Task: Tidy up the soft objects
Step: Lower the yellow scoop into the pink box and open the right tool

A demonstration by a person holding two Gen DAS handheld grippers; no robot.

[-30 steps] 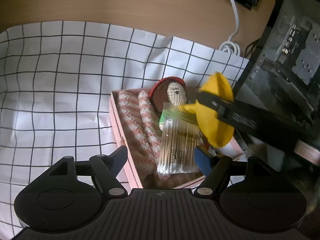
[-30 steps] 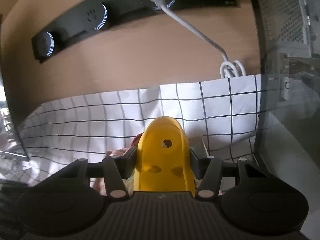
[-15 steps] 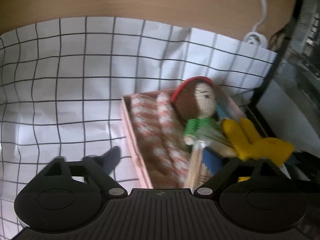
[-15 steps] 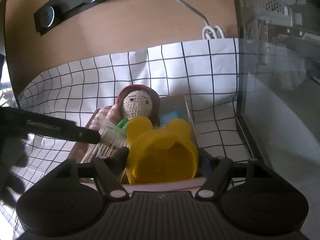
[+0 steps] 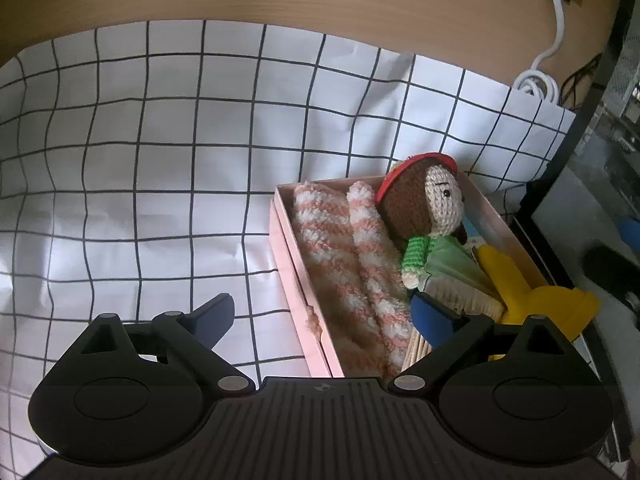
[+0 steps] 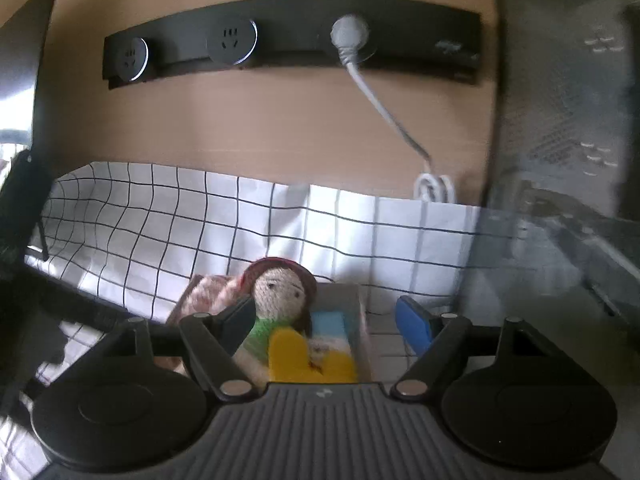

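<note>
from the left wrist view, we find the left gripper [image 5: 322, 312] with its jaws spread wide and closing slightly, nothing pressed between the pads; its left finger [image 5: 214, 314] hangs over the checked cloth [image 5: 160, 160] and its right one over the near end of the pink box [image 5: 286, 256], whose long wall runs between them. ahead and right of the jaws the box holds a striped fluffy cloth [image 5: 340, 264], a crocheted doll [image 5: 432, 216], a bundle of cotton swabs [image 5: 468, 300] and a yellow soft piece [image 5: 536, 296] that overhangs the near right corner. we judge all of these light and yielding; the doll would take a pinch best across its green body, the fluffy cloth at a bunched fold, and the swab pack should be squeezed gently. from the right wrist view, blurred, the right gripper [image 6: 326, 320] has its jaws opening, with the doll [image 6: 280, 292] and the yellow piece [image 6: 308, 356] lying below and between them, untouched as far as we can tell. the yellow piece looks floppy and not fully seated; we would take it at its thick middle.
</note>
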